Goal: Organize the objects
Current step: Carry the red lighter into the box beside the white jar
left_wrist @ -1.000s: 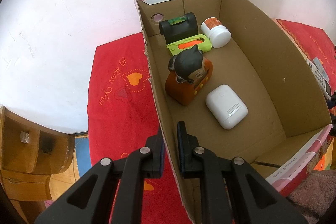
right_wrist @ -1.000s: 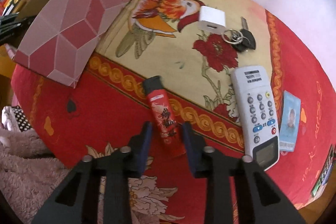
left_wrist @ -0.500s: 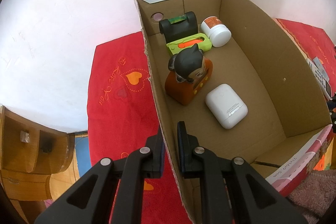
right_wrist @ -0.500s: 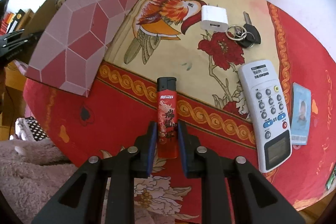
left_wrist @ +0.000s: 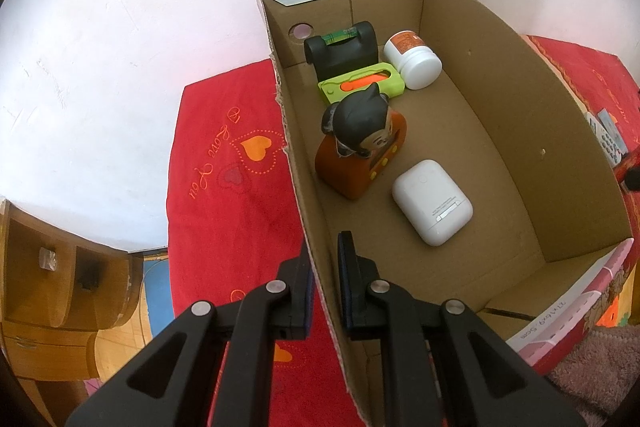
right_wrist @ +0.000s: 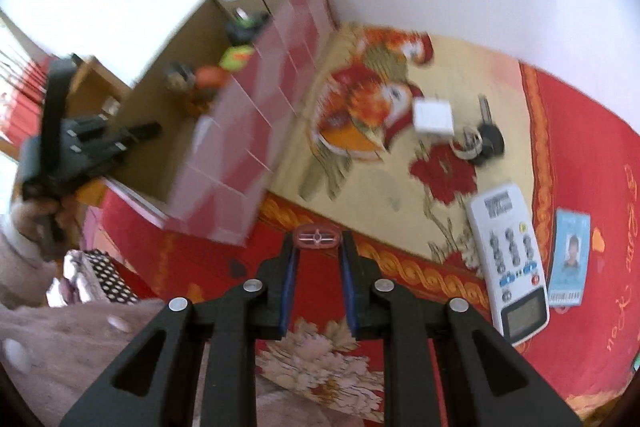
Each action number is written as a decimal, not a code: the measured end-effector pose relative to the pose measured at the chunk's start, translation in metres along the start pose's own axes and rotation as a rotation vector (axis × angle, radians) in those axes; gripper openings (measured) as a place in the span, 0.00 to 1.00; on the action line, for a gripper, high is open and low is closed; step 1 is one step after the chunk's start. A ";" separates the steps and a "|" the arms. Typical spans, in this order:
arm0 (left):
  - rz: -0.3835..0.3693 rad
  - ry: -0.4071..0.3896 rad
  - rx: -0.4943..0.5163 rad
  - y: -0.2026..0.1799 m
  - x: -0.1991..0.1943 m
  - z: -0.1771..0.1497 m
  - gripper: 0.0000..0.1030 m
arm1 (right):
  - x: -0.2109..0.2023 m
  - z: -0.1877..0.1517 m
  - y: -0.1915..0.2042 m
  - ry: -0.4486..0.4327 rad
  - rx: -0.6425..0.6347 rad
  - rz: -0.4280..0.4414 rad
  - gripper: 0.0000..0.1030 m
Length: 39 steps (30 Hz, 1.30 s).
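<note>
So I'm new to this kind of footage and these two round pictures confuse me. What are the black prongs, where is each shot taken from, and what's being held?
The black prongs are two-finger grippers that a person holds, one in each hand, each with a wide-angle camera looking along its fingers. The left gripper is clamped on the side wall of a cardboard box, which holds a figurine toy, a white case, a white jar, a green cutter and a black item. The right gripper grips a red lighter above a red patterned cloth. On the cloth lie a remote, a card, keys and a white charger.
</note>
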<state>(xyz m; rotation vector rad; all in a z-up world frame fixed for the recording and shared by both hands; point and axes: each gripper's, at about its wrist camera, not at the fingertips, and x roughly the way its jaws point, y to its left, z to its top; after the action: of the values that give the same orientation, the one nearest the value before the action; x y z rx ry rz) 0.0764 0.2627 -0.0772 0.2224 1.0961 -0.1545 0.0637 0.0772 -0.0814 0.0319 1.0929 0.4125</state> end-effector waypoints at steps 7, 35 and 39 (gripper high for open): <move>-0.015 0.013 -0.014 0.004 0.003 -0.001 0.10 | -0.012 0.009 0.023 -0.060 -0.036 0.043 0.20; -0.009 -0.012 0.008 -0.003 -0.008 -0.004 0.10 | 0.042 0.105 0.090 -0.099 -0.210 0.047 0.20; -0.012 -0.015 0.000 -0.003 -0.011 -0.006 0.10 | 0.074 0.118 0.089 -0.043 -0.196 0.016 0.20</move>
<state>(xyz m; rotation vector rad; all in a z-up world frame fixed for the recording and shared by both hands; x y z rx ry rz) 0.0662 0.2617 -0.0706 0.2147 1.0822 -0.1666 0.1673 0.2053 -0.0689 -0.1236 1.0066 0.5299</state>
